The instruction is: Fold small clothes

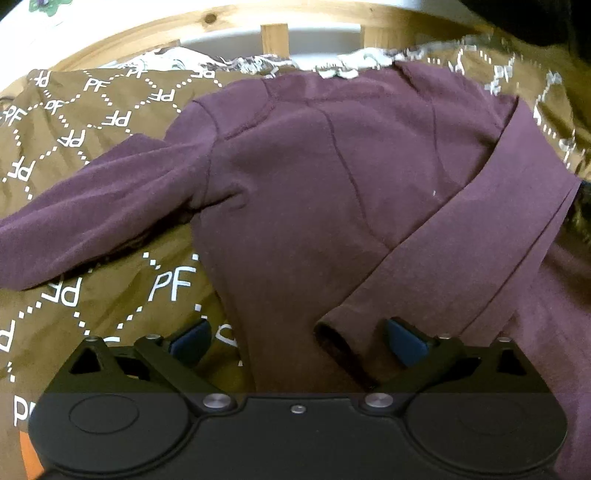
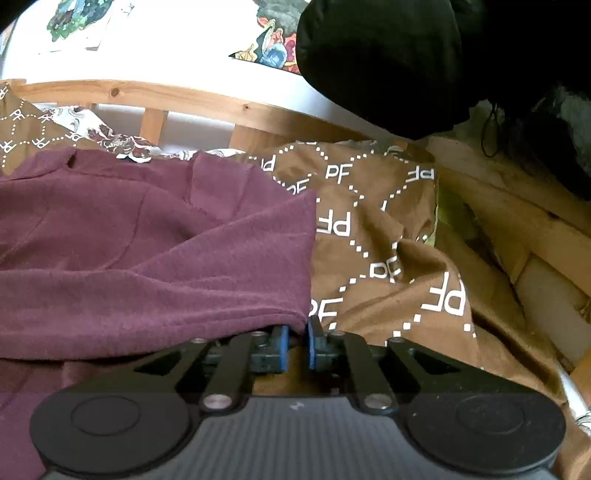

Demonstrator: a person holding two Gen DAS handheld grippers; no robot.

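Note:
A small maroon long-sleeved top (image 1: 314, 177) lies spread on a brown "PF" patterned blanket (image 1: 74, 122). One sleeve stretches out to the left. The other sleeve (image 1: 461, 240) is folded diagonally across the body, with its cuff near my left gripper (image 1: 297, 339). That gripper is open, its blue pads to either side of the top's lower part. In the right wrist view my right gripper (image 2: 297, 341) has its blue pads close together on the edge of the maroon top (image 2: 147, 258).
A wooden bed frame (image 1: 221, 18) with slats runs along the back and continues on the right (image 2: 517, 206). A black bundle (image 2: 388, 62) hangs over the frame at the upper right. A floral cloth (image 2: 122, 142) lies by the rail.

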